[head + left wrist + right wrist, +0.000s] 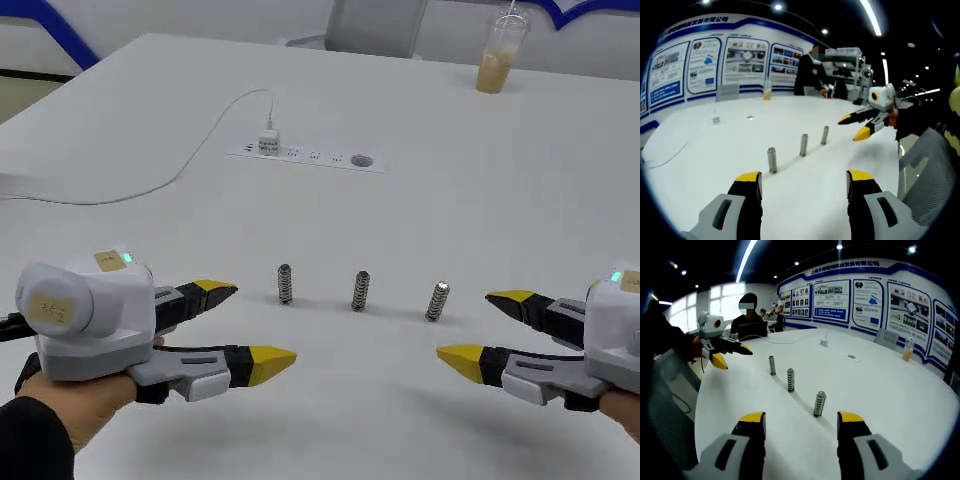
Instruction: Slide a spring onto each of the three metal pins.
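Three metal pins stand upright in a row on the white table (450, 200), each with a spring around it: left one (285, 284), middle one (360, 291), right one (437, 300). My left gripper (255, 325) is open just left of the row, nothing between its yellow-tipped fingers; in its own view (805, 178) the nearest sprung pin (772, 160) stands ahead. My right gripper (485, 330) is open to the right of the row, holding nothing; its view (801, 418) shows the nearest sprung pin (819, 404) close in front.
A white power strip (305, 156) with a plugged charger and cable (200, 150) lies mid-table. A plastic cup of drink (497, 60) stands at the far right. A chair (375, 25) is behind the table. A person (747, 320) sits at the table's far side.
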